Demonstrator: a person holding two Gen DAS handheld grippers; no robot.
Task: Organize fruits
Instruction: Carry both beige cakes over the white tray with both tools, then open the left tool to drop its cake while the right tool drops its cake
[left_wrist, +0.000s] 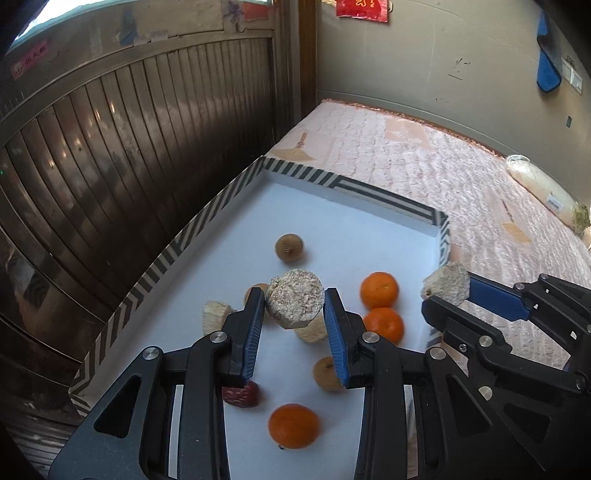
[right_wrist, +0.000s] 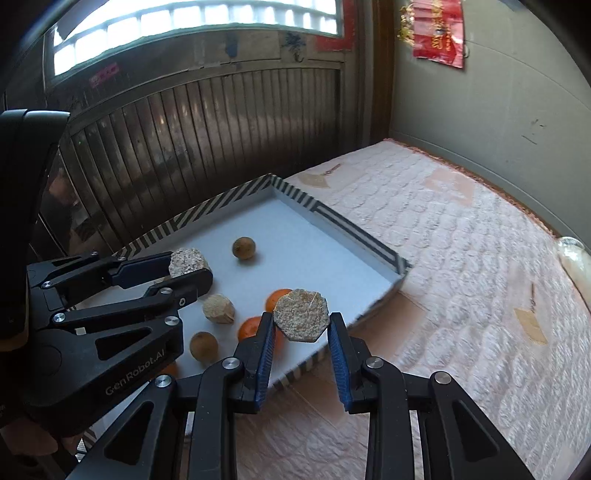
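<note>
A tray with a striped rim (left_wrist: 207, 221) (right_wrist: 354, 229) and a white floor holds the fruit. On it lie oranges (left_wrist: 379, 290) (left_wrist: 293, 424) (right_wrist: 249, 328), round brown fruits (left_wrist: 289, 247) (right_wrist: 243, 247) (right_wrist: 203, 345), a red date (left_wrist: 242, 393) and pale fibrous chunks (left_wrist: 216, 315) (right_wrist: 218, 308). Above the tray's middle, my left gripper (left_wrist: 294, 299) (right_wrist: 188, 267) is shut on one pale chunk (left_wrist: 295, 302). My right gripper (right_wrist: 301, 319) (left_wrist: 448, 295) is shut on another, hexagonal chunk (right_wrist: 301, 315), held over the tray's right rim.
The tray rests on a pink quilted cover (left_wrist: 424, 166) (right_wrist: 461, 240) that stretches to the right. A ribbed metal door (left_wrist: 110, 147) stands close behind the tray's left side. A white bag (left_wrist: 535, 181) lies by the wall at the far right.
</note>
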